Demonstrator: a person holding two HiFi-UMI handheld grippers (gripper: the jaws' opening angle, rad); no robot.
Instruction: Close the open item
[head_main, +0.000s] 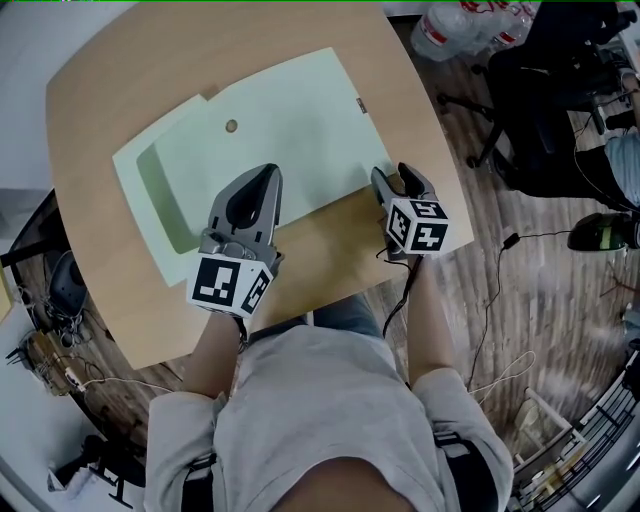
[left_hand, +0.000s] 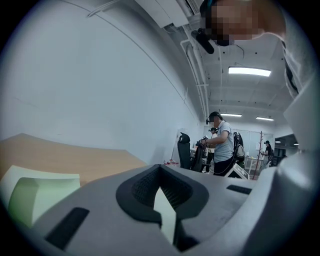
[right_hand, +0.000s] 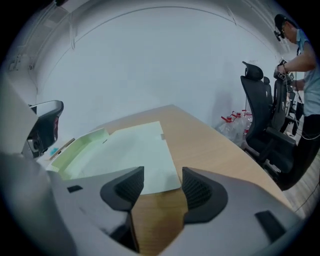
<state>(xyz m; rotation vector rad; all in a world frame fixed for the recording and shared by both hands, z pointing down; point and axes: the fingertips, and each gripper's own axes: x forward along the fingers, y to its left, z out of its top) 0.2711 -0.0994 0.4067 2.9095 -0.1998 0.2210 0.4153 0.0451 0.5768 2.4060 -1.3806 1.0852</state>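
A pale green folder (head_main: 270, 130) lies flat on the round wooden table (head_main: 120, 90), its cover laid over a tray-like lower part that shows at the left (head_main: 150, 185). My left gripper (head_main: 263, 176) rests on top of the cover near its front edge, jaws shut; in the left gripper view (left_hand: 161, 200) only a pale sliver shows under the pads. My right gripper (head_main: 400, 181) stands open just off the folder's near right corner (right_hand: 172, 182), with bare table between its fingers (right_hand: 127, 187).
A black office chair (head_main: 560, 110) and plastic bottles (head_main: 460, 25) stand on the floor to the right of the table. Cables run over the floor at the right (head_main: 500, 300). People stand far off in the room (left_hand: 220, 145).
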